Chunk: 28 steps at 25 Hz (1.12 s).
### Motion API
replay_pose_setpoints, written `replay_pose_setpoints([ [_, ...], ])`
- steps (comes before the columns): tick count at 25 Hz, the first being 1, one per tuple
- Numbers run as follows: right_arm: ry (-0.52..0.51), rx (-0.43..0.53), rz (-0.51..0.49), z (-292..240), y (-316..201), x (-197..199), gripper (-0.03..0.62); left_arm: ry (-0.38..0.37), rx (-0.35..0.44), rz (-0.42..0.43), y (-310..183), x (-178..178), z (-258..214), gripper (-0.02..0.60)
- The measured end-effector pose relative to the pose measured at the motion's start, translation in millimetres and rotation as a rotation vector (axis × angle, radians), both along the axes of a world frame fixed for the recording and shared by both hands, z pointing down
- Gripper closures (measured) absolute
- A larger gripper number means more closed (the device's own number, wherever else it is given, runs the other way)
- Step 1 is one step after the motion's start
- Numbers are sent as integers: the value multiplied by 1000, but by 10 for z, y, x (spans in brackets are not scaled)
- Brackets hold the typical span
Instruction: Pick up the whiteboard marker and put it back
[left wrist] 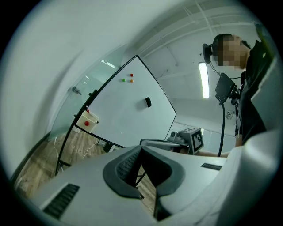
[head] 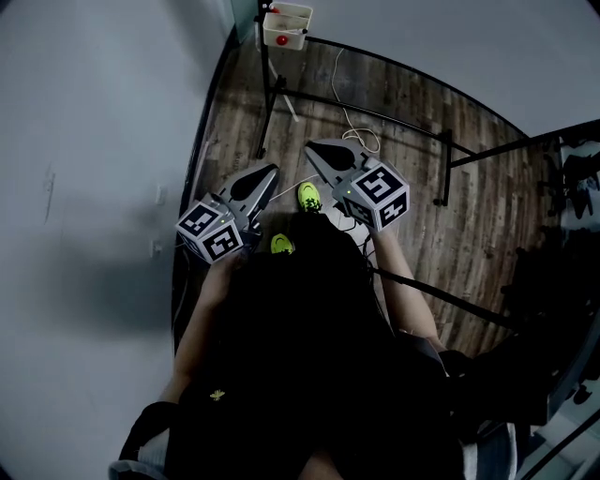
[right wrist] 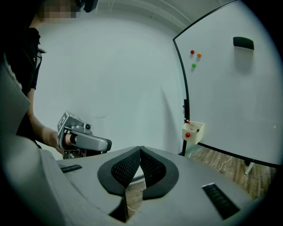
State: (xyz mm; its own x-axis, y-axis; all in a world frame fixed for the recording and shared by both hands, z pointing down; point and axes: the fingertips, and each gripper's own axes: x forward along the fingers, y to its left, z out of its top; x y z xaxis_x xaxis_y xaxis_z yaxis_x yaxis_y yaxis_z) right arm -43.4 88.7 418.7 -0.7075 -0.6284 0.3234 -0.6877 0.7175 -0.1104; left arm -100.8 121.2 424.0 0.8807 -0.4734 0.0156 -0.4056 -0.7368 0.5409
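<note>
No whiteboard marker shows plainly in any view. A small white tray hangs at the whiteboard's lower left corner with a red round thing on it; the same tray sits right of centre in the right gripper view and at the left in the left gripper view. My left gripper and right gripper are held side by side above the floor, well short of the tray. The left gripper is shut and holds nothing. The right gripper is shut too, with nothing in it.
The whiteboard carries a black eraser and three small magnets. Its black stand legs and a white cable lie on the wood floor. A grey wall stands at the left. The person's yellow-green shoes are below the grippers.
</note>
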Motion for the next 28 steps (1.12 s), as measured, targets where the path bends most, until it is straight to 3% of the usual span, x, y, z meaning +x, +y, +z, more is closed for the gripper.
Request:
replay_pose_setpoints([
  [28, -38, -77, -97, 269, -1609, 413, 597, -44, -78, -132, -1442, 473, 193, 568],
])
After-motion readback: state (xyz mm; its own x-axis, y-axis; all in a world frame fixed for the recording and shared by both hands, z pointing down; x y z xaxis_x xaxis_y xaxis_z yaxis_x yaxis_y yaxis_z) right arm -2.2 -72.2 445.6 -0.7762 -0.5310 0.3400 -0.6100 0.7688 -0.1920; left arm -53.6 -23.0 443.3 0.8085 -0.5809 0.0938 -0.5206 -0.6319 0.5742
